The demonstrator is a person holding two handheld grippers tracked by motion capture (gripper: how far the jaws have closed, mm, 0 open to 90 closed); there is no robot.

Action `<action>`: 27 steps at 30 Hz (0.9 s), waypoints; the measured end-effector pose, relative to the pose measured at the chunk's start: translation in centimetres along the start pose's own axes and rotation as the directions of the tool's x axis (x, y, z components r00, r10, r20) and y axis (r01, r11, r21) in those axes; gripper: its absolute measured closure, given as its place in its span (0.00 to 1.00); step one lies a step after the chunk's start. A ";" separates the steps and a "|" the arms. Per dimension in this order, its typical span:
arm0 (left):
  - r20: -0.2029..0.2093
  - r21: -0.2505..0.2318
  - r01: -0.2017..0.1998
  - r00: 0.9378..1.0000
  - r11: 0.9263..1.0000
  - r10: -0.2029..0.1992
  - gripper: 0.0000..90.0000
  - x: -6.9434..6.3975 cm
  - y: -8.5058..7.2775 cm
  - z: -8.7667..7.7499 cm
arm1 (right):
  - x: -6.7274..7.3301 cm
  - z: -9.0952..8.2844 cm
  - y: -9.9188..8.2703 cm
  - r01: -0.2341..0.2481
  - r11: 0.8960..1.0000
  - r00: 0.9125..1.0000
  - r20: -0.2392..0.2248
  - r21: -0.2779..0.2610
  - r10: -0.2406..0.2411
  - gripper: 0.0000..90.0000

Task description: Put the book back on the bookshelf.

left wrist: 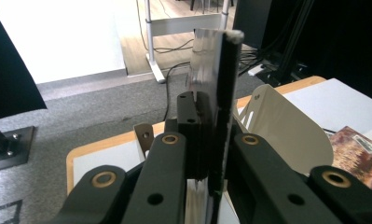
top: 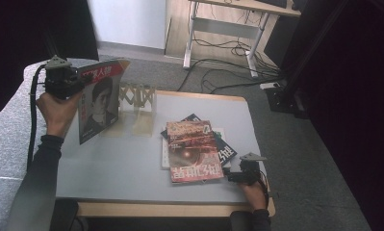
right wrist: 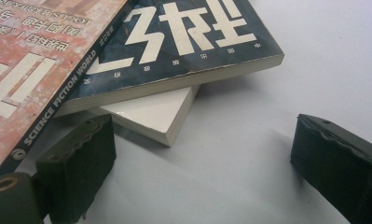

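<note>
My left tool (top: 76, 83) is clamped on a magazine (top: 99, 98), upright above the desk's (top: 108, 163) far left corner, just beside the rack (top: 137, 98). It could miss a slot and tip the rack over. My right tool (top: 234, 176) rests apart by the near right edge. I count three books stacked (top: 195, 149), one rack.

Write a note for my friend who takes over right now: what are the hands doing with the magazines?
Left gripper: shut on the upright red-topped magazine with a face on its cover, held just left of the cream slotted file rack.
Right gripper: open, resting on the grey table beside the stack.
Stack: red glossy magazine on top, a dark blue one under it, a white one lowest.
Done: one magazine lifted.
Left: probably slot it into the rack, then the others.
</note>
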State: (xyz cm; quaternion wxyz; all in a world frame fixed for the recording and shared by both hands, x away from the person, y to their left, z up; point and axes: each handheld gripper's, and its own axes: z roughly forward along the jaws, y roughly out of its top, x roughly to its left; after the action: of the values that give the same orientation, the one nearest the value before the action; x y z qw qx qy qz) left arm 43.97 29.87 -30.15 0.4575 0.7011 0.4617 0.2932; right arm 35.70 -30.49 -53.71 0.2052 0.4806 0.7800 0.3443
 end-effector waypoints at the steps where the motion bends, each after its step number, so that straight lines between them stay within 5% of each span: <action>1: 0.002 0.003 0.002 1.000 1.000 -0.002 0.97 0.2 -0.1 -0.2 | 0.0 0.0 0.0 0.000 1.000 1.000 0.000 0.000 0.000 0.07; 13: 0.044 0.082 0.011 0.999 0.997 -0.014 0.96 1.0 -2.0 -1.6 | 0.0 0.0 0.0 0.002 1.000 1.000 -0.002 0.002 -0.002 0.07; 21: 0.034 0.122 -0.024 0.999 0.992 0.020 0.95 0.8 -2.8 -2.6 | 0.0 0.0 0.0 0.001 1.000 1.000 0.000 0.000 -0.001 0.07; 27: 0.040 0.153 -0.016 0.999 0.988 0.010 0.92 1.5 -4.2 -3.2 | 0.0 0.0 0.0 0.001 1.000 1.000 -0.001 0.000 -0.001 0.07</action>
State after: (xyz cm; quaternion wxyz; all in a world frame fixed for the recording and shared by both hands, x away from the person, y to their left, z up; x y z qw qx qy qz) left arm 40.31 33.10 -32.65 0.4093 0.7427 0.4694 0.2460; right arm 35.69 -30.48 -53.71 0.2048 0.4802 0.7803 0.3443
